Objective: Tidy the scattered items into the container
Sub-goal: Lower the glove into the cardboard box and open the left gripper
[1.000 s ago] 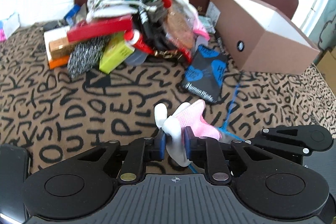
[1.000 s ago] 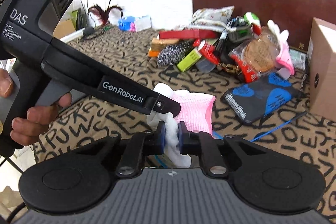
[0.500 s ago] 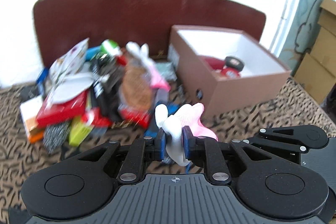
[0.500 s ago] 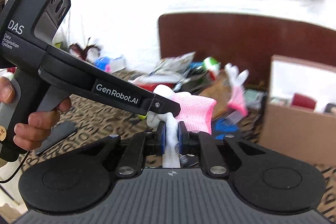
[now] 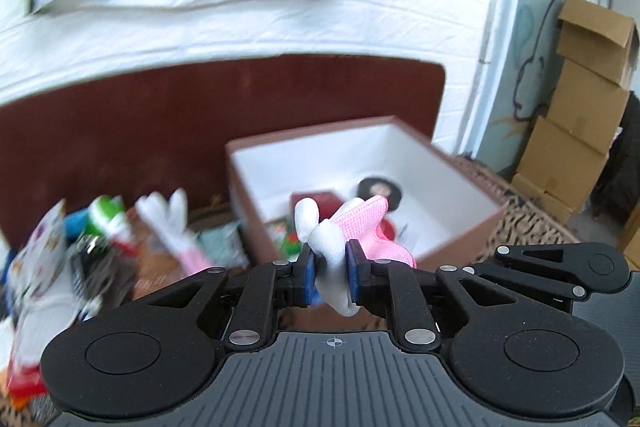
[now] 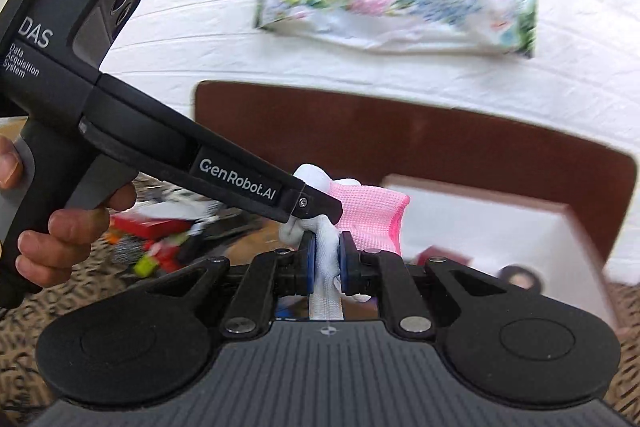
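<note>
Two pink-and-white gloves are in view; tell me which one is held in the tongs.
The glove up in front of the box, with both tongs on its white part. The other glove lies on the pile left of the box, untouched.

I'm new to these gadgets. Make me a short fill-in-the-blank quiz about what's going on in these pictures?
1. Both tongs, the left tongs and the right tongs, pinch one pink and white ____.
2. The open cardboard box is brown outside and ____ inside.
3. Behind the box stands a dark ____ headboard.

Missing words: glove; white; brown
</note>
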### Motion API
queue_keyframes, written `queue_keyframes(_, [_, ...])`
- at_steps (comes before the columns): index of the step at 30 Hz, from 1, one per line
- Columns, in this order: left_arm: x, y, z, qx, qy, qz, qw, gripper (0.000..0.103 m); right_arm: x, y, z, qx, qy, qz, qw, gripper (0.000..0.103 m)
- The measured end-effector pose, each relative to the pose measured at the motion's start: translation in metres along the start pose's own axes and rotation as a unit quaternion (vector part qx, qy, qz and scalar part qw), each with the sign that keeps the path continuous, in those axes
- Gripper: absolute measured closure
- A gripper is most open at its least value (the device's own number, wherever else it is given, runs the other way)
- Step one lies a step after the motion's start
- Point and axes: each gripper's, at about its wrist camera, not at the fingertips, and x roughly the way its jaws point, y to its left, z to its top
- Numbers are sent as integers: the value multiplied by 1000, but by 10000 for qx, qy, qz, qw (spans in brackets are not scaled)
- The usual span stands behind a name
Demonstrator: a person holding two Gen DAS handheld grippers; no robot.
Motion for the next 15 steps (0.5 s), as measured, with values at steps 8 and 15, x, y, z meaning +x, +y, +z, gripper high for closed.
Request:
queue_keyframes(8, [62, -33, 39, 211, -21, -378, 9991, 77, 12, -56, 4, -167, 120, -657, 9976, 89])
queue_keyframes(15, [133, -59, 56, 248, 270, -823, 9959, 71, 25, -110, -15, -117, 446, -1116, 9927, 90])
